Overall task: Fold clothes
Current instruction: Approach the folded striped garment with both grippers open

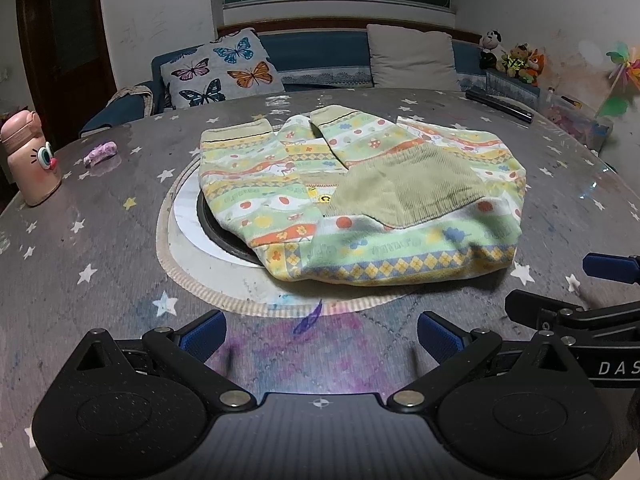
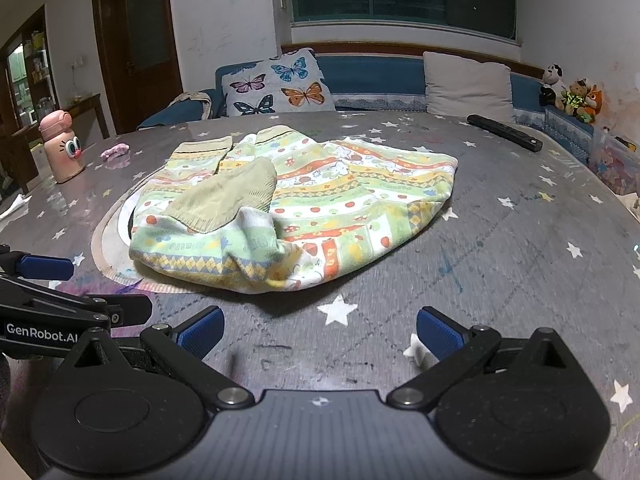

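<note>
Garment: soft knit, pastel bands of green, yellow and orange with small printed shapes, already bunched into a rough folded heap. It is lying on the table, partly covering a round inset at the middle. A ribbed olive panel is sitting on top; two ribbed olive cuffs are poking out at the far edge.

Table cover: grey, star-printed, glossy, smeared with purple and blue marks near you.

You are holding your left hand-held gripper low in front of the heap, blue ridged pads spread wide, nothing between them. Your right hand-held gripper is sitting the same way, pads apart and empty, just beside the left one.

Far right: a clear plastic bin is holding small coloured items, too blurred to name.

A pink bottle with a cartoon face is standing at the left edge. The dark slim object far right is hard to identify. The inset's far side is hiding under cloth.
</note>
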Demonstrator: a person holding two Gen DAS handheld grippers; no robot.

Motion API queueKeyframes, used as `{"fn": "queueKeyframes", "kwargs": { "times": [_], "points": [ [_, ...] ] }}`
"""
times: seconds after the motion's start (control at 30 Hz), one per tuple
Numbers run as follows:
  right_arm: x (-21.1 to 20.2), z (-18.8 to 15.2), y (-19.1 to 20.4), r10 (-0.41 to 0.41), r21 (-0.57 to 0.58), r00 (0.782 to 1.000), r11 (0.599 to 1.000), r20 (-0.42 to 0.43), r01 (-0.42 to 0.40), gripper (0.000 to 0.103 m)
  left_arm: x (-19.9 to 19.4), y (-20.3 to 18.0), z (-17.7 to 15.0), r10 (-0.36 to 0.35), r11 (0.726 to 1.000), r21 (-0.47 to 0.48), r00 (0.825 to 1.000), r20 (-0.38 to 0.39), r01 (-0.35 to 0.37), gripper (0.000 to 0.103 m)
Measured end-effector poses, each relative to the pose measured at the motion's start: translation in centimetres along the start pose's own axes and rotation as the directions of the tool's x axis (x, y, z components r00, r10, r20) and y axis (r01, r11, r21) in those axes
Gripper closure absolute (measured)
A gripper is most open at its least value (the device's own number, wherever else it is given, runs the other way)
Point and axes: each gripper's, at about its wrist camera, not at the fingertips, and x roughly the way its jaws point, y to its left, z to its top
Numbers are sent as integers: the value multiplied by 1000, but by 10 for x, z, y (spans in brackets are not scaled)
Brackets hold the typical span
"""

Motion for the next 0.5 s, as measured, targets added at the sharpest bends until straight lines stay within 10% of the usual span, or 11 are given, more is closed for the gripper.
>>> {"fn": "queueKeyframes", "kwargs": {
  "times": [0.5],
  "points": [
    [10, 17, -1, 6, -11, 1000, 1000, 6, -6, 0, 8, 8, 14, 15, 1000, -3, 1000, -1, -15, 0]
  ]
}}
